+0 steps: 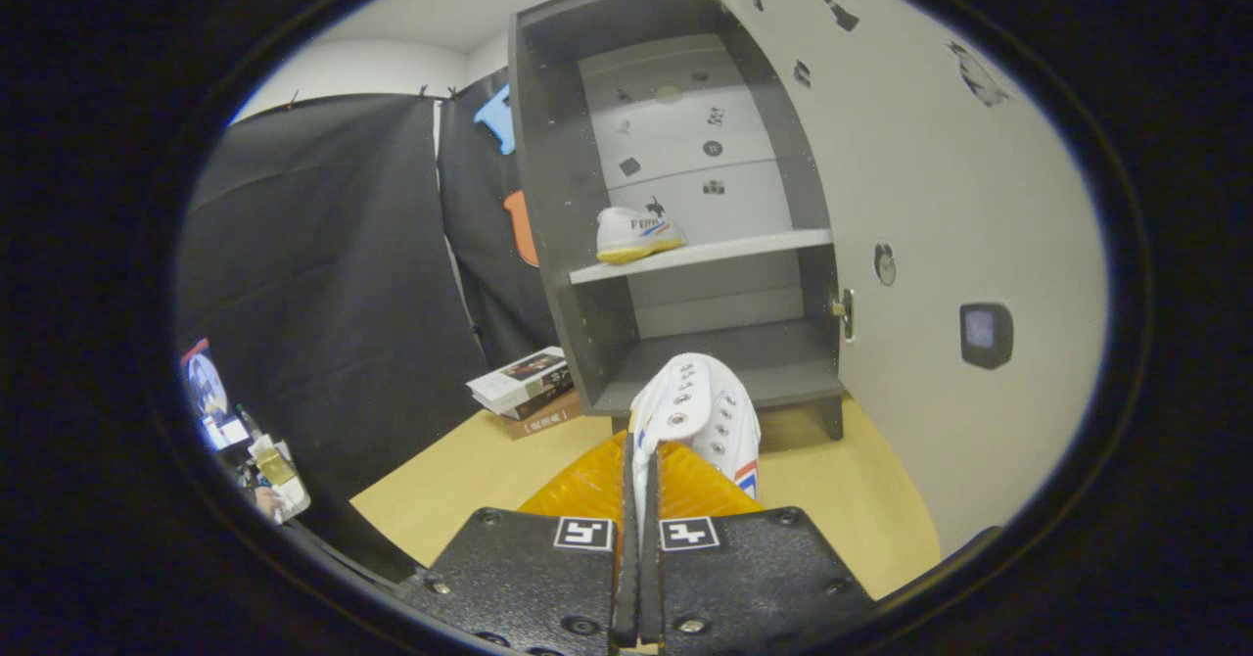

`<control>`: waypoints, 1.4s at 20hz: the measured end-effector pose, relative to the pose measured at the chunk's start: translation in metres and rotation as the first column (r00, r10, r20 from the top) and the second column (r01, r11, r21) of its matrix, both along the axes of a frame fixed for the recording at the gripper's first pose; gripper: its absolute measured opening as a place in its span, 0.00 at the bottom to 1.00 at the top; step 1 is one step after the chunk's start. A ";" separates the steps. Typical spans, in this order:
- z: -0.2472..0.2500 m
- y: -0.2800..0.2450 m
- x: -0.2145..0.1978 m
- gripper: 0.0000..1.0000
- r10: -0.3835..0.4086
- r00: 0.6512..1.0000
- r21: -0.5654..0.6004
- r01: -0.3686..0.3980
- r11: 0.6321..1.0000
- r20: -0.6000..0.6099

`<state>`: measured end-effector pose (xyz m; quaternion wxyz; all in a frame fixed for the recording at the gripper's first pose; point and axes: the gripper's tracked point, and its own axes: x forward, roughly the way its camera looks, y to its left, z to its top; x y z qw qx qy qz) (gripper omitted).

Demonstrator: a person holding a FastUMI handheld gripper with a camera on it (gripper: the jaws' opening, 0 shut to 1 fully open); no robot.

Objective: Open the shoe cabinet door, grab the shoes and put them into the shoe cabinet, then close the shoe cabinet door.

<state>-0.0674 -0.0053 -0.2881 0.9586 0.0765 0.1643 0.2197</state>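
My gripper (638,460) is shut on a white shoe (700,411) with eyelets and red-and-blue trim, pinching its upper edge between both fingers. The shoe hangs above the wooden floor, just in front of the grey shoe cabinet (548,196). The cabinet door (940,245) stands wide open at the right. A second white shoe (636,235) with a yellow sole rests on the left part of the cabinet's middle shelf (744,245). The bottom shelf (773,362) lies straight beyond the held shoe.
A stack of books (524,390) lies on the floor beside the cabinet's left foot. Black booth cloth (333,274) hangs to the left. Small clutter (274,470) sits low at the far left. Light wooden floor (460,485) spreads ahead of the cabinet.
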 end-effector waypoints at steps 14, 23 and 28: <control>0.135 0.008 0.059 0.04 -0.051 0.994 -0.031 0.054 0.998 0.101; 0.165 0.027 0.145 0.04 -0.085 0.992 -0.041 0.089 0.995 0.088; 0.178 0.023 0.225 0.04 -0.140 0.984 -0.131 0.154 0.979 0.111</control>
